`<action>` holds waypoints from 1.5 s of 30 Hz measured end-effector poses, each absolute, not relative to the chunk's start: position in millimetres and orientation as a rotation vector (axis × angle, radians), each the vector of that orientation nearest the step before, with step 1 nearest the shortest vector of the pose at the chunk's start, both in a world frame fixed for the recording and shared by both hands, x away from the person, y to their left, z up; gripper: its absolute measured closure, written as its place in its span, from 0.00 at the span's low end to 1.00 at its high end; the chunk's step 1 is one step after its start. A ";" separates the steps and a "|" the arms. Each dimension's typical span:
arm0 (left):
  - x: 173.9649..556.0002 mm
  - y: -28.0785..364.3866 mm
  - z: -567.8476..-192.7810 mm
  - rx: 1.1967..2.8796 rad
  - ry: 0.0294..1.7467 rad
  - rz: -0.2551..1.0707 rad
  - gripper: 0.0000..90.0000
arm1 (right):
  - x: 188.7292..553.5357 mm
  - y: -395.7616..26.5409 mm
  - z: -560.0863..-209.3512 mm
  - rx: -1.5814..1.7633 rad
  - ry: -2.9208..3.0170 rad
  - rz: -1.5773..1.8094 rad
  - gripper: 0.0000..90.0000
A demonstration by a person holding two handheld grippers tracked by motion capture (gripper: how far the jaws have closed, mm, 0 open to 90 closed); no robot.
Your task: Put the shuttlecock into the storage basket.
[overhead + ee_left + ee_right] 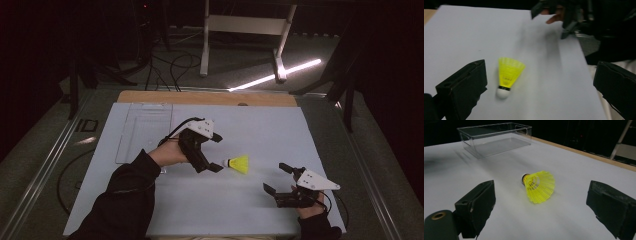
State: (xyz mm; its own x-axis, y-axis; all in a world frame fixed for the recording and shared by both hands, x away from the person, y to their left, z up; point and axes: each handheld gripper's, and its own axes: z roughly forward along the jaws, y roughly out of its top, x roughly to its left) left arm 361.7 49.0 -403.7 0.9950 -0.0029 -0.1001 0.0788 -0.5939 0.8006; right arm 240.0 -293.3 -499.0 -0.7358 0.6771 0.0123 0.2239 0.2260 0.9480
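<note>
Dark room all around, with a white table (250, 125) taking up most of the high view, wooden edge at the far side. Using the yellow shuttlecock (239, 163) as the landmark: it lies on its side on the bare tabletop, roughly mid-table, cork end pointing at the left gripper (218, 152).

Biggest thing after the table is a clear plastic box (496, 138). In the high view it's just a faint outline well off to the far left of the shuttlecock; the right gripper view shows it properly, with see-through walls and nothing visible inside.

Left gripper sits right next to the shuttlecock's cork end, jaws spread wide, not touching it. Its own view shows the shuttlecock (508, 76) just beside one jaw, closer to that jaw than the other.

Right gripper (280, 179) is near the shuttlecock on the person's side, jaws also wide apart, holding nothing. Its view looks into the skirt, shuttlecock (539, 186) lying between the jaws but farther out.
</note>
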 end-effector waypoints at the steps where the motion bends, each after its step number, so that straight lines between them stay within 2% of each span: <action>1: 361.7 49.0 -403.7 2.204 0.053 -0.112 0.00 | 240.0 -293.3 -499.0 0.831 2.102 1.520 0.10; 10: 370.0 36.0 -415.0 2.166 0.104 -0.069 0.00 | 239.9 -293.3 -498.8 0.832 2.100 1.524 0.10; 35: 388.8 4.6 -487.3 2.264 0.155 -0.154 0.00 | 239.5 -294.0 -499.1 0.824 2.106 1.533 0.10; 45: 395.7 3.9 -511.3 2.344 0.189 -0.149 0.09 | 239.6 -293.9 -499.3 0.821 2.109 1.538 0.10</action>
State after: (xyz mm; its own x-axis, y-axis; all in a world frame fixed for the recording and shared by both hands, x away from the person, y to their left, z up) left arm 395.7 3.9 -511.3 0.9823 0.0913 -0.1638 0.1806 -0.6964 0.6946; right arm 239.6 -293.9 -499.3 -0.7464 0.6652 0.0201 0.2223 0.2208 0.9497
